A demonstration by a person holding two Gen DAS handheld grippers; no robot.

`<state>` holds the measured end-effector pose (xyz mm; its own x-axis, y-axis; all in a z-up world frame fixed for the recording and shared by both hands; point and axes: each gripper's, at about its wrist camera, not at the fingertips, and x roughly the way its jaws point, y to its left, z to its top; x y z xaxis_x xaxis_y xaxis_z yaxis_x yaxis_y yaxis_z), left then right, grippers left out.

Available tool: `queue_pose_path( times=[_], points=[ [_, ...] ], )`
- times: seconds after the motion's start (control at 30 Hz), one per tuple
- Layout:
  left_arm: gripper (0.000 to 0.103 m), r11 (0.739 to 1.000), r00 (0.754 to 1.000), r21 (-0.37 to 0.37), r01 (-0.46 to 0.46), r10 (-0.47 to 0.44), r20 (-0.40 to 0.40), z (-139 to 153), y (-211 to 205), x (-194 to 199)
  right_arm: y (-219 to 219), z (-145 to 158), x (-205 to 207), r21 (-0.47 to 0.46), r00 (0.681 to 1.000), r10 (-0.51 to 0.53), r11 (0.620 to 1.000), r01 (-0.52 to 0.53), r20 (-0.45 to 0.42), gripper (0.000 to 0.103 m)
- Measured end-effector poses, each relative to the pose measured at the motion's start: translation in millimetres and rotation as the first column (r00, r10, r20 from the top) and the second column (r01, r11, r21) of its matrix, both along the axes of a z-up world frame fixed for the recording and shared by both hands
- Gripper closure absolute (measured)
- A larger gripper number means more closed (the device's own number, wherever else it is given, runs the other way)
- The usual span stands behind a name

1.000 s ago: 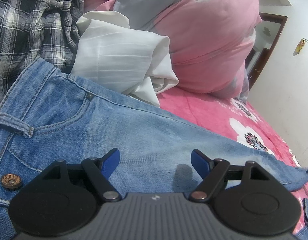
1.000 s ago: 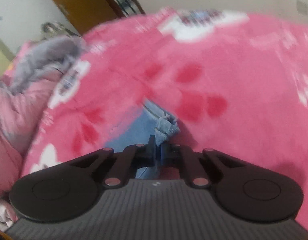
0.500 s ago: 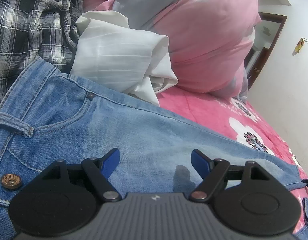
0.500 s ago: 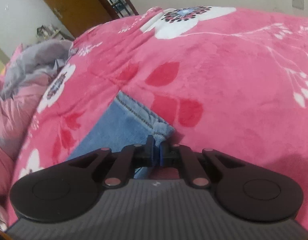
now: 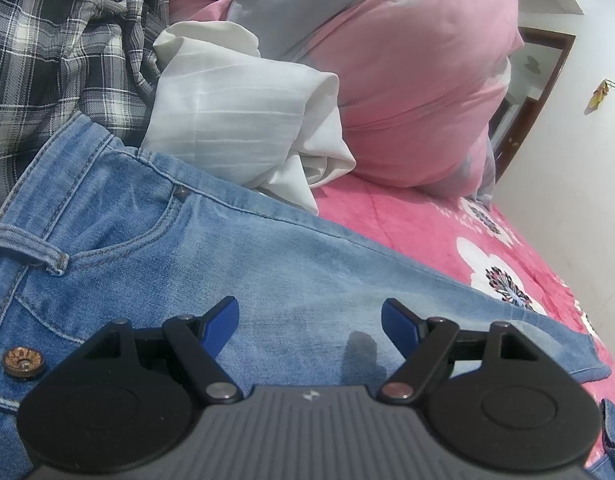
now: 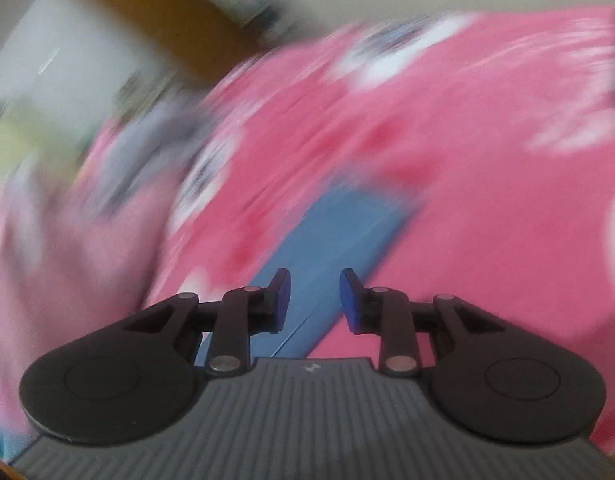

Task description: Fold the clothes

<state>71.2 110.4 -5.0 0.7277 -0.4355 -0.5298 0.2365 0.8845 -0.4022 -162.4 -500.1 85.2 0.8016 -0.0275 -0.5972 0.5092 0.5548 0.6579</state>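
Light blue jeans (image 5: 235, 256) lie flat on the pink flowered bedspread (image 5: 419, 224), waist at the left with a copper button (image 5: 24, 363), one leg running off to the right. My left gripper (image 5: 309, 324) hovers open just over the thigh area, nothing between its blue pads. In the blurred right wrist view the jeans leg (image 6: 339, 236) stretches away over the bedspread (image 6: 487, 200). My right gripper (image 6: 314, 300) is open above that leg and holds nothing.
A crumpled white garment (image 5: 243, 120) and a grey plaid shirt (image 5: 55, 64) lie behind the jeans' waist. A big pink and grey duvet (image 5: 407, 64) is heaped at the back. A white wall (image 5: 579, 152) and a brown door frame (image 5: 523, 120) stand at the right.
My right gripper has opened and let go of the jeans' leg hem, and it is swinging fast, so its view blurs. The left gripper has stayed still and open.
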Motion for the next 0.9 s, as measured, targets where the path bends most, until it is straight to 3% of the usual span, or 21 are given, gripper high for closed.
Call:
queue_pose_path(
  times=[0.03, 0.1, 0.23, 0.3, 0.37, 0.5, 0.53, 0.57, 0.63, 0.7, 0.77, 0.9],
  points=[
    [0.023, 1.000, 1.000, -0.001, -0.001, 0.001, -0.003, 1, 0, 0, 33, 3, 16, -0.009, 0.994, 0.107, 0.994, -0.107, -0.003, 0.076],
    [0.022, 1.000, 1.000, -0.006, -0.011, 0.011, -0.008, 3, 3, 0, 108, 2, 51, -0.066, 0.950, 0.311, 0.948, -0.312, -0.021, 0.076],
    [0.018, 0.998, 0.999, -0.025, -0.051, 0.050, -0.019, 6, 15, 3, 256, -12, 121, -0.250, 0.797, 0.595, 0.760, -0.600, -0.104, 0.076],
    [0.018, 0.997, 0.997, -0.034, -0.070, 0.070, -0.024, 8, 21, 4, 312, -25, 146, -0.304, 0.754, 0.645, 0.698, -0.648, -0.125, 0.077],
    [0.018, 0.995, 0.996, -0.044, -0.090, 0.089, -0.030, 10, 28, 6, 346, -33, 158, -0.342, 0.742, 0.655, 0.671, -0.658, -0.142, 0.077],
    [0.018, 0.990, 0.991, -0.062, -0.130, 0.128, -0.042, 14, 40, 9, 391, -31, 142, -0.513, 0.669, 0.718, 0.507, -0.693, -0.194, 0.077],
    [0.018, 0.988, 0.990, -0.076, -0.134, 0.130, -0.051, 14, 42, 9, 394, -32, 138, -0.499, 0.653, 0.732, 0.499, -0.708, -0.195, 0.077],
    [0.018, 0.988, 0.990, -0.078, -0.135, 0.131, -0.055, 14, 42, 10, 393, -34, 135, -0.457, 0.645, 0.741, 0.517, -0.724, -0.185, 0.077],
    [0.018, 0.990, 0.991, -0.063, -0.128, 0.125, -0.049, 17, 39, 9, 381, -44, 132, -0.309, 0.654, 0.744, 0.595, -0.742, -0.137, 0.077],
    [0.018, 0.992, 0.993, -0.058, -0.112, 0.109, -0.046, 19, 36, 7, 370, -63, 135, -0.163, 0.687, 0.718, 0.669, -0.725, -0.107, 0.077],
    [0.018, 0.995, 0.996, -0.060, -0.085, 0.083, -0.044, 20, 33, 6, 363, -82, 141, -0.081, 0.734, 0.675, 0.729, -0.680, -0.082, 0.078],
    [0.017, 0.997, 0.998, -0.051, -0.054, 0.052, -0.040, 20, 28, 6, 342, -96, 142, 0.078, 0.813, 0.571, 0.810, -0.581, 0.113, 0.076]
  ],
)
